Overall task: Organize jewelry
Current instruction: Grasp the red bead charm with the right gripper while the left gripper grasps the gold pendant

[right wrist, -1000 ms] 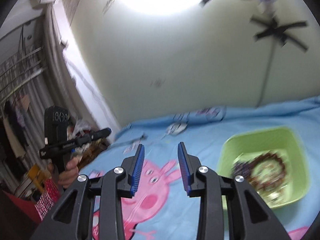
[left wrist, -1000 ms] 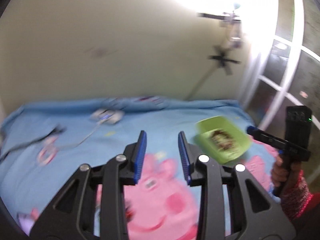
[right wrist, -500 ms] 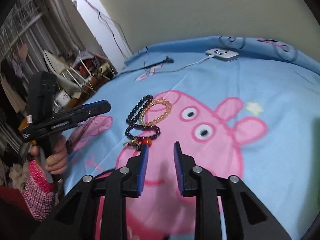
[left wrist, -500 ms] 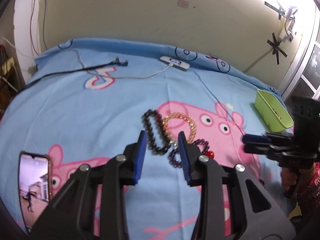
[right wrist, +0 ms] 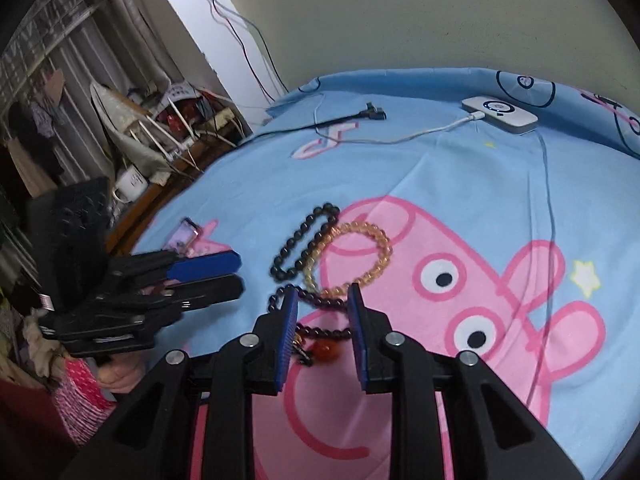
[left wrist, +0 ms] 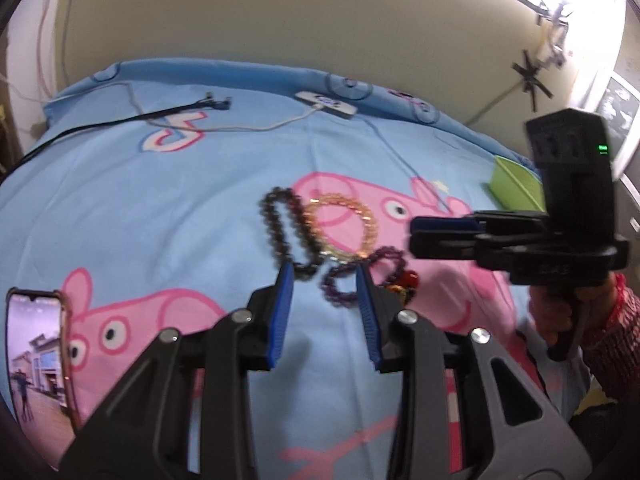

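The bed [right wrist: 460, 184] carries three bracelets touching in a cluster: black beads [right wrist: 306, 242], amber beads [right wrist: 360, 258], purple beads [left wrist: 352, 280]. Only the left view shows the green tray [left wrist: 514, 184]. Left gripper [left wrist: 324, 276] and right gripper [right wrist: 322, 294] hover over the cluster, fingers spread, holding nothing.

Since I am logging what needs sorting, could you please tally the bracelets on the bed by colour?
Black bead bracelet: 1
Amber bead bracelet: 1
Purple bead bracelet, with a red charm: 1
Total: 3 bracelets, lying together and overlapping on the blue bedsheet.
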